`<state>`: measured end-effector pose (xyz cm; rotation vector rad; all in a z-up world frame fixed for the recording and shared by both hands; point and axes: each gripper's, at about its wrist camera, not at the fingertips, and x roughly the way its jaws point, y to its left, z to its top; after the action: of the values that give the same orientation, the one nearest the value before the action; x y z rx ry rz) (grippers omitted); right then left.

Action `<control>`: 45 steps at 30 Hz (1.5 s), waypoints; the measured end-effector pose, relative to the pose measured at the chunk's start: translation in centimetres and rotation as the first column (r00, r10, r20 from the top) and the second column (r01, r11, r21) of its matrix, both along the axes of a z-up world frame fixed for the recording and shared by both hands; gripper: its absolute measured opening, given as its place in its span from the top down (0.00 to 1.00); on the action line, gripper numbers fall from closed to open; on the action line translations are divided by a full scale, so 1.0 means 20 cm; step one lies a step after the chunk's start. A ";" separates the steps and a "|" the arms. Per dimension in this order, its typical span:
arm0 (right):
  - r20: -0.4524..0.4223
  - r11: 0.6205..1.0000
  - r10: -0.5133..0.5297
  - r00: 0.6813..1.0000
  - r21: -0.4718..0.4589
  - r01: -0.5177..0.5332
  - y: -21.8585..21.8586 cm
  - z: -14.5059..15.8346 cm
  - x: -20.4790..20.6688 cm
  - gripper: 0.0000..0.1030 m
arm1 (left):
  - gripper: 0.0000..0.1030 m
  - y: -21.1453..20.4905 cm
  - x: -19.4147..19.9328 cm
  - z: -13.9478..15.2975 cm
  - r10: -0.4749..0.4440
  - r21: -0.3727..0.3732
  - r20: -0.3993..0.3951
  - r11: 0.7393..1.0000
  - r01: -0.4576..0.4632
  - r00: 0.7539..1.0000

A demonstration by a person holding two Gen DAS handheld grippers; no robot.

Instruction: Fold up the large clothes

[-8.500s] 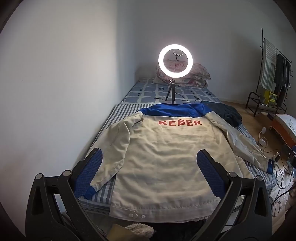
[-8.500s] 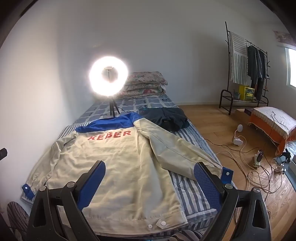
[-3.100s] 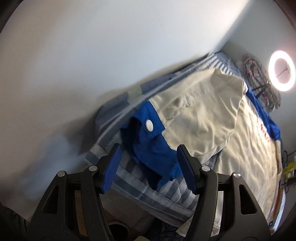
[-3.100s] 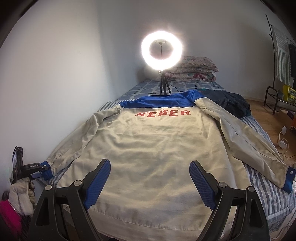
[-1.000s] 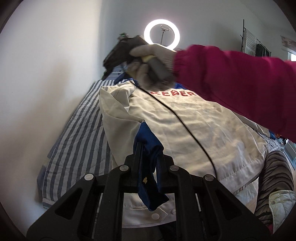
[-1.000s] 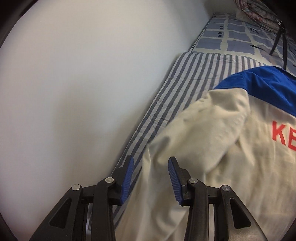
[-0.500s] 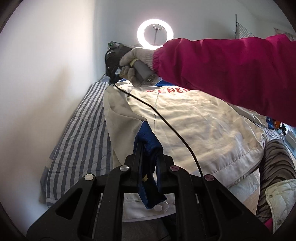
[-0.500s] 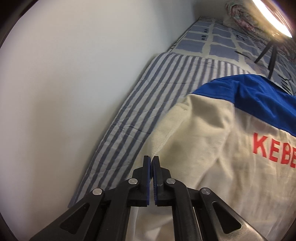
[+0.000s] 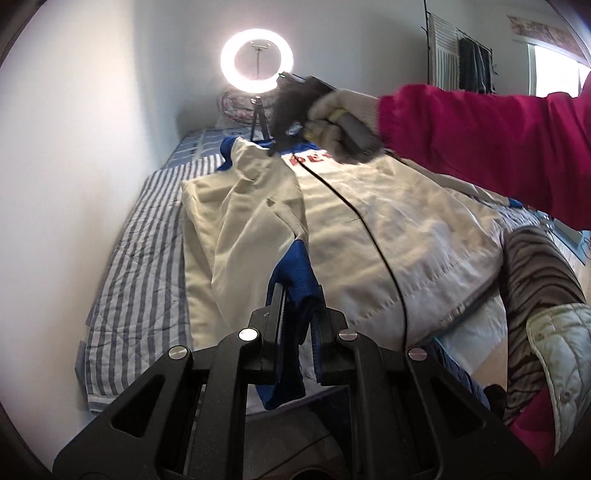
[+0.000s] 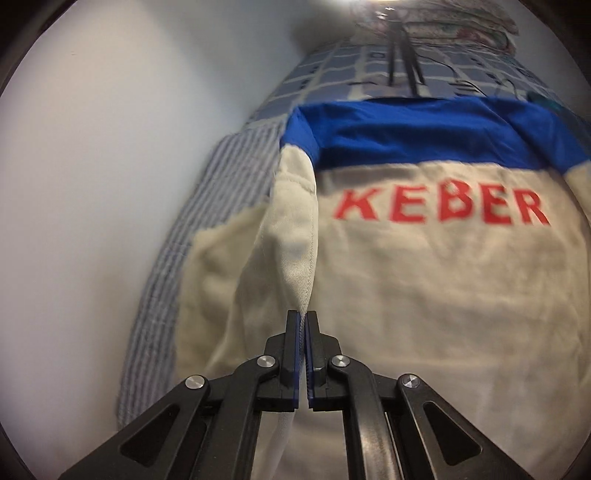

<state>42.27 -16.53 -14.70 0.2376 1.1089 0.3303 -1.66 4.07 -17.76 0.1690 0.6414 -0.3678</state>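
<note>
A cream jacket with a blue yoke and red lettering lies back-up on a striped bed. My left gripper is shut on the blue cuff of its left sleeve, which is drawn in over the jacket's back. In the right wrist view the jacket fills the frame. My right gripper is shut on a raised fold of cream cloth at the left shoulder. In the left wrist view the right gripper reaches in near the shoulder, held by a gloved hand in a magenta sleeve.
A white wall runs close along the bed's left side. A lit ring light on a tripod stands on the bed beyond the collar, with pillows behind. A black cable crosses the jacket. A clothes rack stands far right.
My right gripper closed on the shoulder fold and pulled it rightwards over the jacket, lifting the cloth. The left gripper kept its hold on the cuff and shifted slightly.
</note>
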 end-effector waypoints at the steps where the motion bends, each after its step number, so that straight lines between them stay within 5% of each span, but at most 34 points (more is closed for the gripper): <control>1: -0.022 1.000 0.002 1.000 -0.001 -0.002 -0.04 -0.05 -0.02 1.00 | 0.90 -0.01 -0.01 -0.01 -0.003 0.007 -0.006 1.000 0.003 1.000; 6: -0.104 0.999 -0.007 0.995 -0.034 0.004 -0.08 -0.27 -0.04 0.95 | 0.90 -0.04 -0.02 -0.06 -0.012 0.069 -0.056 0.997 0.016 0.998; 9: -0.120 0.998 -0.008 0.993 -0.060 0.001 -0.07 -0.30 -0.04 0.87 | 0.79 -0.06 -0.05 -0.06 -0.019 0.093 -0.067 0.995 0.025 0.998; 11: -0.108 0.994 0.009 0.994 -0.109 -0.021 -0.06 -0.28 -0.05 0.78 | 0.63 -0.06 -0.09 -0.04 -0.021 0.090 -0.066 0.996 0.027 0.998; 13: -0.082 0.979 0.030 0.996 -0.198 -0.045 -0.04 -0.23 -0.08 0.76 | 0.48 -0.04 -0.15 0.00 -0.025 0.073 -0.057 0.997 0.029 0.998; 20: 0.005 0.971 0.080 0.997 -0.227 -0.077 -0.06 -0.04 -0.22 0.74 | 0.43 0.13 -0.20 0.06 0.028 -0.084 -0.121 0.996 -0.039 0.992; 26: 0.089 0.965 0.191 0.978 -0.202 -0.170 0.06 0.13 -0.31 0.67 | 0.43 0.29 -0.01 -0.13 0.109 -0.260 -0.333 0.944 -0.202 0.937; 31: 0.140 0.958 0.251 0.958 -0.180 -0.224 0.23 0.23 -0.28 0.47 | 0.45 0.34 0.12 -0.33 0.115 -0.333 -0.471 0.895 -0.297 0.875; 41: 0.127 0.950 0.264 0.956 -0.203 -0.236 0.58 0.21 0.02 0.46 | 0.56 0.30 0.19 -0.43 0.075 -0.355 -0.504 0.890 -0.286 0.860; 45: 0.115 0.941 0.275 0.955 -0.234 -0.243 0.74 0.19 0.19 0.46 | 0.77 0.33 0.22 -0.44 0.063 -0.385 -0.521 0.873 -0.300 0.851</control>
<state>45.99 -1.65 -10.87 -0.1290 1.0227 0.4506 2.79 10.72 -26.57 -0.4583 1.0531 -0.3638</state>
